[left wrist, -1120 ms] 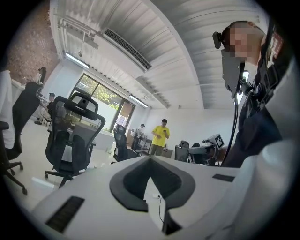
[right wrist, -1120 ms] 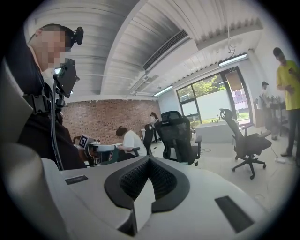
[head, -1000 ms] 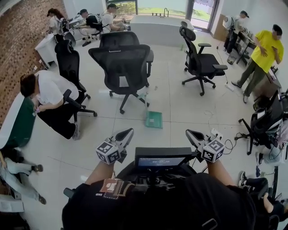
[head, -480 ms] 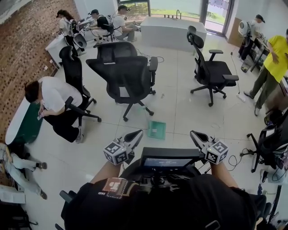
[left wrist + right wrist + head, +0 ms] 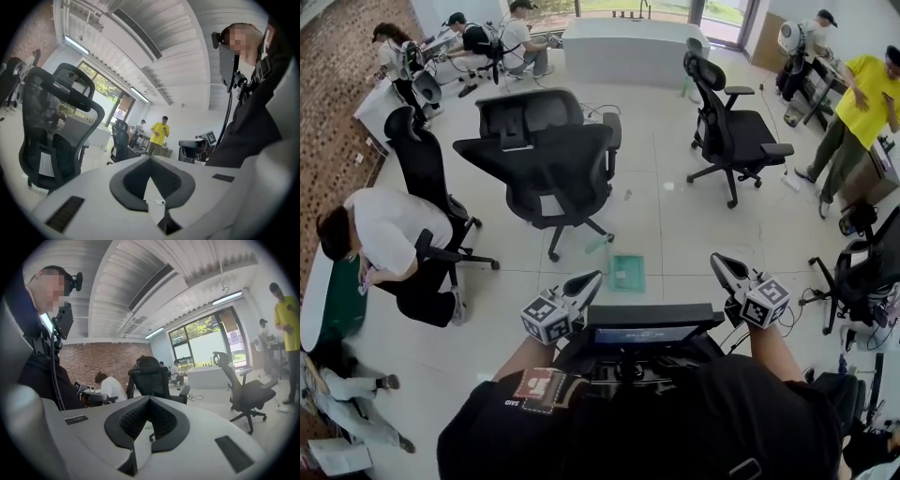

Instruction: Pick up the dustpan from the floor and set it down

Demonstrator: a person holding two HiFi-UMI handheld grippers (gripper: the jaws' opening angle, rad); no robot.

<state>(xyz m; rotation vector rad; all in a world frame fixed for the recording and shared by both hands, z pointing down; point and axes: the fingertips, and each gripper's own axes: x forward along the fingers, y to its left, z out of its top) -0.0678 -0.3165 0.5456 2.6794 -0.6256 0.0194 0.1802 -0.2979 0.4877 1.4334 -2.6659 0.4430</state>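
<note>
The green dustpan [image 5: 626, 273] lies flat on the pale tiled floor, just in front of a black office chair [image 5: 548, 164]. In the head view my left gripper [image 5: 592, 278] is held level with its tip just left of the dustpan in the picture, above the floor. My right gripper [image 5: 718, 262] is off to the dustpan's right. Both are shut and hold nothing. The left gripper view shows its pads [image 5: 150, 158] meeting at the tip, and the right gripper view shows the same [image 5: 149, 398]. The dustpan shows clearly in neither gripper view.
A second black chair [image 5: 727, 122] stands at the back right and another [image 5: 872, 267] at the right edge beside floor cables [image 5: 811, 295]. A seated person [image 5: 384, 234] is at the left. A person in yellow [image 5: 862, 103] stands far right. A white counter [image 5: 628, 42] is behind.
Both grippers have travelled forward across the room toward the dustpan, which now lies close in front of their tips. Both stayed shut and empty.
</note>
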